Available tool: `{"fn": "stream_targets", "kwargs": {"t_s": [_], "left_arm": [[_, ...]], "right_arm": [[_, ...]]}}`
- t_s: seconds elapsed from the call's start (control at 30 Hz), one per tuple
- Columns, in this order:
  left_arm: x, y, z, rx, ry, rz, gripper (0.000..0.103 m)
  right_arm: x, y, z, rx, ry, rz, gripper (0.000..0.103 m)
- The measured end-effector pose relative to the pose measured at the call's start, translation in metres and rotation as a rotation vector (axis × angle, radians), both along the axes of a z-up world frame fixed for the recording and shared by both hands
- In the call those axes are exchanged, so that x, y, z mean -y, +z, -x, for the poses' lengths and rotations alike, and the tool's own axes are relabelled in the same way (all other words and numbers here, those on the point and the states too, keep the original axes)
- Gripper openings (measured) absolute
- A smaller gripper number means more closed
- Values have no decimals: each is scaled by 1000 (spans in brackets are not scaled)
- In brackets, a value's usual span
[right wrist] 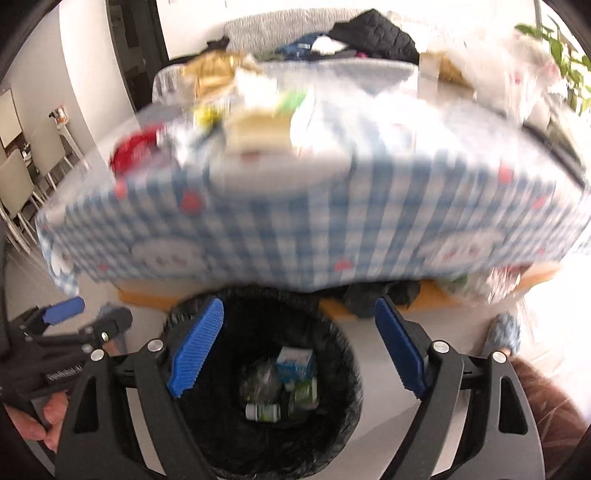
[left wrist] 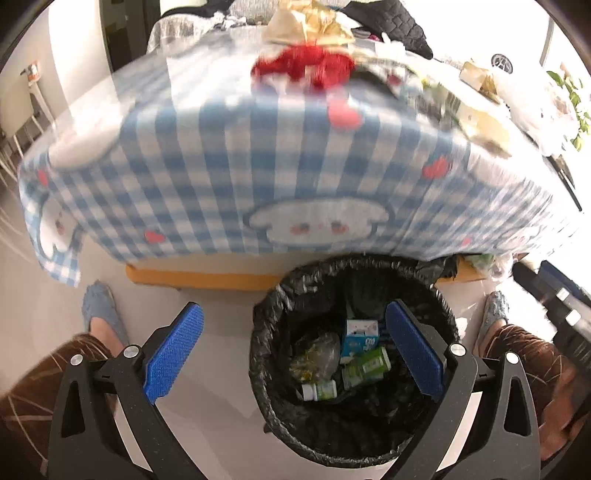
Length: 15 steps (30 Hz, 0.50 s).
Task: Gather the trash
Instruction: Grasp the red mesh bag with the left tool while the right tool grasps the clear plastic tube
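Observation:
A black-lined trash bin [left wrist: 280, 310] stands on the floor before the table; it also shows in the right wrist view [right wrist: 343, 354]. Inside lie a blue-white milk carton [left wrist: 358, 338], green bottles [left wrist: 365, 367], a small white-capped bottle [left wrist: 319, 390] and a crumpled clear wrapper [left wrist: 317, 354]. My left gripper [left wrist: 295, 347] is open and empty above the bin's left rim. My right gripper [right wrist: 297, 345] is open and empty above the bin. On the checked tablecloth [left wrist: 258, 166] lie a red crumpled wrapper [left wrist: 303, 66], gold and tan paper [left wrist: 306, 22] and more litter [right wrist: 255, 122].
The low table has an orange edge [left wrist: 199, 277]. The person's slippered feet [left wrist: 99, 306] stand either side of the bin. A sofa with dark clothes [right wrist: 369, 33] is behind the table. Chairs [right wrist: 26, 177] stand far left. A plant [right wrist: 565, 48] is at the right.

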State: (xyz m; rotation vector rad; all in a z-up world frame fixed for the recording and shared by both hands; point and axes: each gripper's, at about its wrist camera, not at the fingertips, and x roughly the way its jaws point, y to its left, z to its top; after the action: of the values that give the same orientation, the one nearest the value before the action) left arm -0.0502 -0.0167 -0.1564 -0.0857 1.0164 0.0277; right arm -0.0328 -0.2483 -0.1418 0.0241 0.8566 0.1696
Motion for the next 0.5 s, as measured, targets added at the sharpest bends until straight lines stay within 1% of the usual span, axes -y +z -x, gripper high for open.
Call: {"fn": "stream_targets", "kwargs": {"t_s": [0.17,0.27,0.37,0.5], "left_arm": [[-6,32,-14,28,-8,-6,97],[-10,53,-27,46,-19,8,97],[-12,74,-43,81,-25,-1,97],[-14,91,-69,93,-26,-17,97]], "right_arm": [[12,53,-28,84,2,19,81],[14,77,-50,106,6,31,81],[12,92,-73,119,13,61,81],[7,101,-102,110,31,89,81]]}}
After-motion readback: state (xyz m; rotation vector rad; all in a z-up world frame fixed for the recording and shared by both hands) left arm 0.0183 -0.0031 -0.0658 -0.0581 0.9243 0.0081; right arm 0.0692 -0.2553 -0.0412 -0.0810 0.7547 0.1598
